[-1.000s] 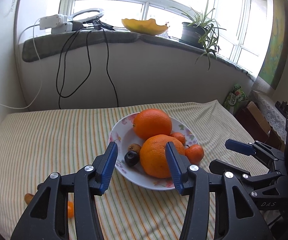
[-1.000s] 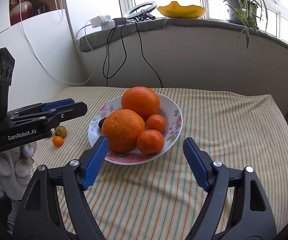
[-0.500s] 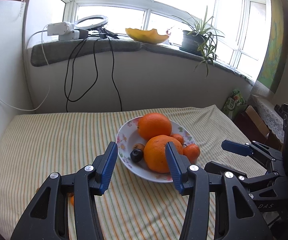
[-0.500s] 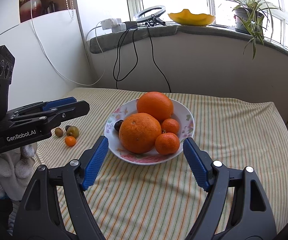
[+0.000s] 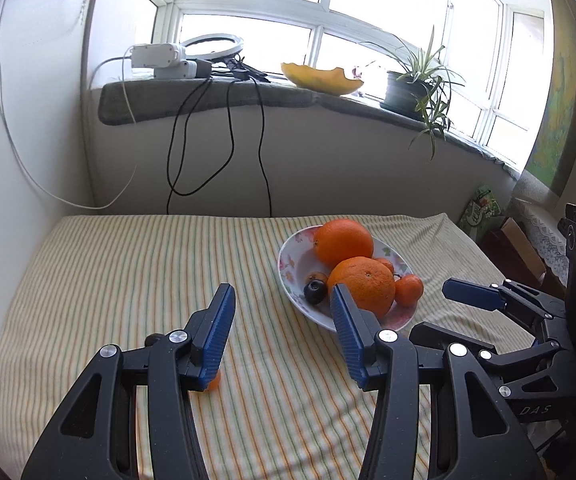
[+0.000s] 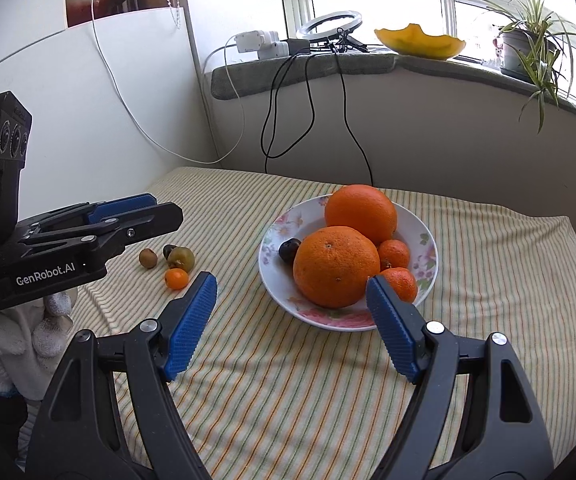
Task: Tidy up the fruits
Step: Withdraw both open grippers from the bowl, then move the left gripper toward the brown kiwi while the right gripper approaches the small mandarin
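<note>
Table: striped cloth [image 6: 487, 280], set below a windowsill [image 6: 307, 68].
Plate [image 6: 427, 256]: mid-table, holding oranges [image 6: 333, 268].
Loose fruit [image 6: 176, 264]: near left edge.
Left gripper [image 5: 280, 320]: released, empty.
Right gripper [image 6: 291, 308]: released, empty.

Bright window [image 5: 327, 20] backlight, fisheye-warped edges

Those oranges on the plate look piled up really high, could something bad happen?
Maybe. The two big oranges fill most of the flowered plate, and the small mandarin sits right at its rim, so adding more fruit could push one off. The loose little fruits lie on wrinkled cloth and are round, so they might roll away when nudged. Both the left gripper and right gripper are open and empty.
</note>
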### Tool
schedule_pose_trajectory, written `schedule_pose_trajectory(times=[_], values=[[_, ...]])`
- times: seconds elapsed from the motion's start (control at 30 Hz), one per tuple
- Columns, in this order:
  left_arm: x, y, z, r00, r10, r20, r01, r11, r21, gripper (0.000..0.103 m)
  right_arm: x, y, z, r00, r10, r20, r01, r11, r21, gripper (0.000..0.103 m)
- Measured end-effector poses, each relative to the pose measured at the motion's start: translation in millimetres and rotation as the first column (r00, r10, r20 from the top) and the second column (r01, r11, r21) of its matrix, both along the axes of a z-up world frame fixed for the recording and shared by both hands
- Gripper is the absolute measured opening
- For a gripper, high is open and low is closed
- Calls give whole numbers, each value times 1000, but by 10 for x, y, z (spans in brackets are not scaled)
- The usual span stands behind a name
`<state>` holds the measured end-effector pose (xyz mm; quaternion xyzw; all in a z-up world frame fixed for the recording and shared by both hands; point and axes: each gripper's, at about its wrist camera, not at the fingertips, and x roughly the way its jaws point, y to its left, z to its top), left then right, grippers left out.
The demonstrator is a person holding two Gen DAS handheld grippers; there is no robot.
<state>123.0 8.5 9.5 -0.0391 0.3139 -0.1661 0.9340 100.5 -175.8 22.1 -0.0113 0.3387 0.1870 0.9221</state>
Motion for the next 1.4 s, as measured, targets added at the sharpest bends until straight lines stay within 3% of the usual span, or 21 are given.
schedule_pose_trajectory(times=[0.53, 0.87, 1.3, 1.4], values=[[-166, 592, -161, 995, 93, -22, -93, 996, -5, 49, 15, 554, -76, 993, 114, -20, -114, 993, -4, 80], [-252, 1053, -418, 983, 165, -78, -166, 986, -13, 48, 58, 894, -220, 981, 187, -53, -189, 981, -31, 80], [-213, 1215, -661, 977, 159, -144, -162, 987, -10, 37, 155, 1287, -481, 957, 259, -133, -270, 960, -72, 57], [-146, 1186, -682, 977, 148, -152, -150, 989, -6, 36, 211, 1314, -538, 954, 257, -152, -269, 961, -65, 56]])
